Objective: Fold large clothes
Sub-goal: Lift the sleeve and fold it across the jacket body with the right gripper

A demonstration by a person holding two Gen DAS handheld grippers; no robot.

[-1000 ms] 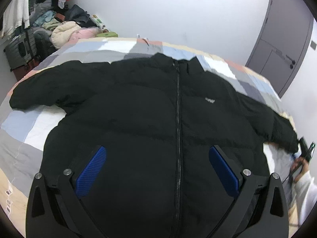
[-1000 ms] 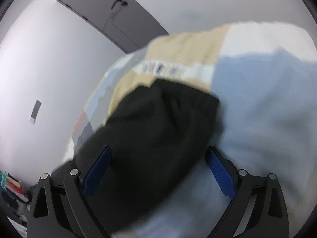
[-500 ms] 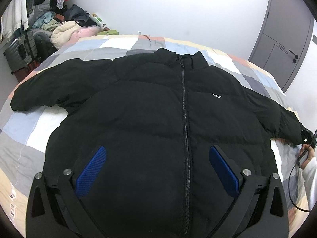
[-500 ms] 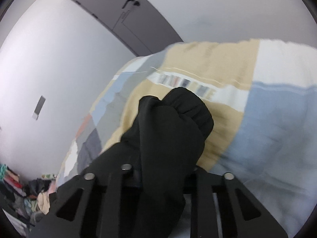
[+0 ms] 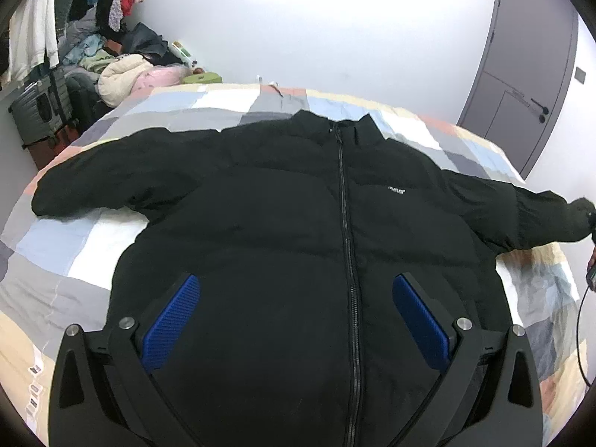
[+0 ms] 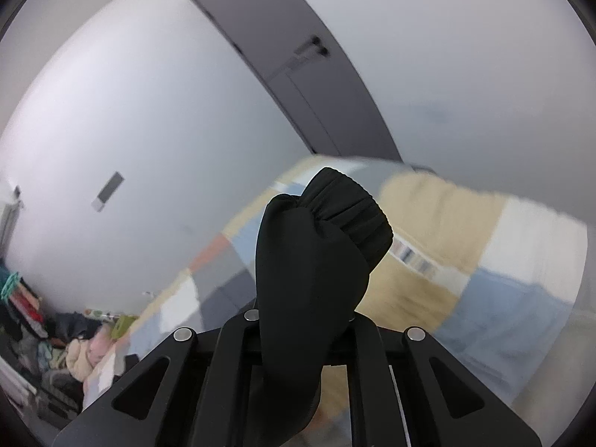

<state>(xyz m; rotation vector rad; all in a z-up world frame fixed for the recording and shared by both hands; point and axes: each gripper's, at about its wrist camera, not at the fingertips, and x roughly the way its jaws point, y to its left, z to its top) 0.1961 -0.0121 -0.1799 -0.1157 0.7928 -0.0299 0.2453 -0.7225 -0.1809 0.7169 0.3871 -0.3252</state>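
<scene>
A black puffer jacket lies zipped and face up on the patchwork quilt of the bed, both sleeves spread out. My left gripper hovers open over the jacket's lower front, its blue pads wide apart and gripping nothing. The jaws of my right gripper close tight on the sleeve cuff at the right, and the cuff sticks up beyond the fingers. In the left wrist view that sleeve is raised off the quilt at the right edge.
A pile of clothes and bags and a grey suitcase stand by the wall past the bed's far left corner. A grey door is at the back right. A hand with a cable shows at the right edge.
My right gripper went from open around the sleeve end to shut on the cuff, then rose with it. The right sleeve lifted off the quilt. The left gripper drew back slightly, staying open.
</scene>
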